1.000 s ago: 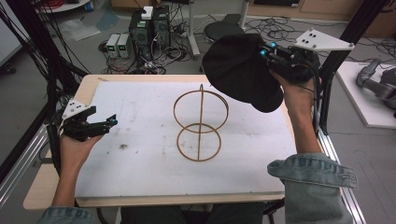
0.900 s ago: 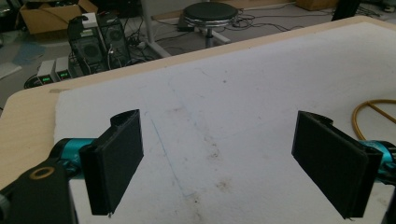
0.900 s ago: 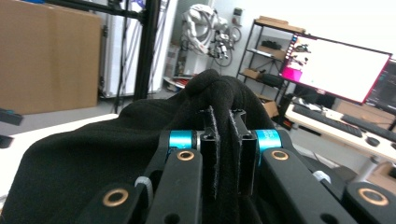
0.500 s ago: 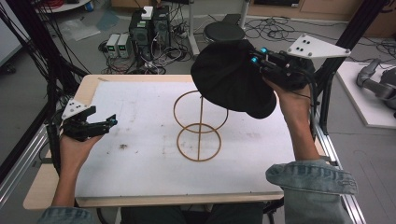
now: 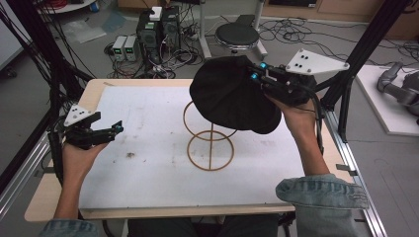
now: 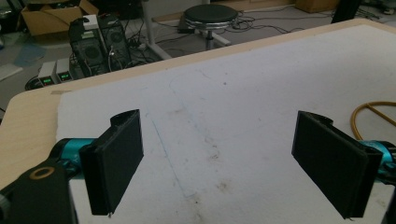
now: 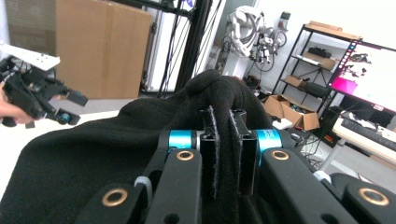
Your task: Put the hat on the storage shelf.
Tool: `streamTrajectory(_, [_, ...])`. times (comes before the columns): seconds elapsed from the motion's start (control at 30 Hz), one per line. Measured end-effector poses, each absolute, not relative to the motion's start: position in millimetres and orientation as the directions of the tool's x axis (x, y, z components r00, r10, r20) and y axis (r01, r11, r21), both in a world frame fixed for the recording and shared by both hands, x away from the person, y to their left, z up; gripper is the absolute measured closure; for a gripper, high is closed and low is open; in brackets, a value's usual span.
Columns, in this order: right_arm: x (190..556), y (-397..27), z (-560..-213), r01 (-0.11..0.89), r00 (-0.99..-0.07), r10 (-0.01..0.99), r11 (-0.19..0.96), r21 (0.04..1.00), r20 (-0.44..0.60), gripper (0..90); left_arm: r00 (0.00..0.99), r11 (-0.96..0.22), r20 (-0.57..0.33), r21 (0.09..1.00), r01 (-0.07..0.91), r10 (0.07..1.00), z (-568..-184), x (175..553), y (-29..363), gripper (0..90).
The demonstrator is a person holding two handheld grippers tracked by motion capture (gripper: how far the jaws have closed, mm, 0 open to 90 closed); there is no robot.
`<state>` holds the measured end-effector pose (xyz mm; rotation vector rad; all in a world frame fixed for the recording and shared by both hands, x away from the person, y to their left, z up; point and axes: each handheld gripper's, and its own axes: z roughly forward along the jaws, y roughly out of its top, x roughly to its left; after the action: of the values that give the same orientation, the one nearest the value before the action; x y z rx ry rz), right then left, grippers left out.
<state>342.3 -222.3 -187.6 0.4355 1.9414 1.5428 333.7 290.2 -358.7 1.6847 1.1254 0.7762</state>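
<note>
A black cloth hat (image 5: 232, 96) hangs in the air over the top ring of a tan wire stand (image 5: 210, 145) in the middle of the white mat. My right gripper (image 5: 254, 71) is shut on a fold of the hat (image 7: 224, 140), pinching the fabric between its two jaws. At the table's left side, my left gripper (image 5: 117, 128) is held low over the mat with nothing in it. Its pads (image 6: 116, 163) stand wide open, and part of the stand (image 6: 373, 112) shows at the right edge of that view.
The white mat (image 5: 148, 163) covers most of the wooden table (image 5: 49, 197). Beyond the far edge sit computer boxes (image 5: 158, 27), cables and a round stool (image 5: 238, 35). Black frame posts (image 5: 356, 59) rise at the right, and metal rails run along both table sides.
My right gripper has carried the hat leftward and down, from beyond the stand's right to over its top ring. The left gripper has stayed put.
</note>
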Motion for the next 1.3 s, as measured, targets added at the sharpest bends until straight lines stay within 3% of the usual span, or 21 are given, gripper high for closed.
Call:
streamTrajectory(0.6, [344.6,-200.1,-208.6,-0.116,-0.818,0.51,0.307,0.945,-0.266,84.7,0.377,-0.143,0.007,0.932,0.333,0.926,-357.9,333.1,292.0,16.8])
streamTrajectory(1.3, [349.1,-184.3,-224.6,-0.093,-0.845,0.472,0.331,0.939,-0.25,82.8,0.375,-0.14,0.005,0.933,0.332,0.927,-357.4,332.7,293.1,16.8])
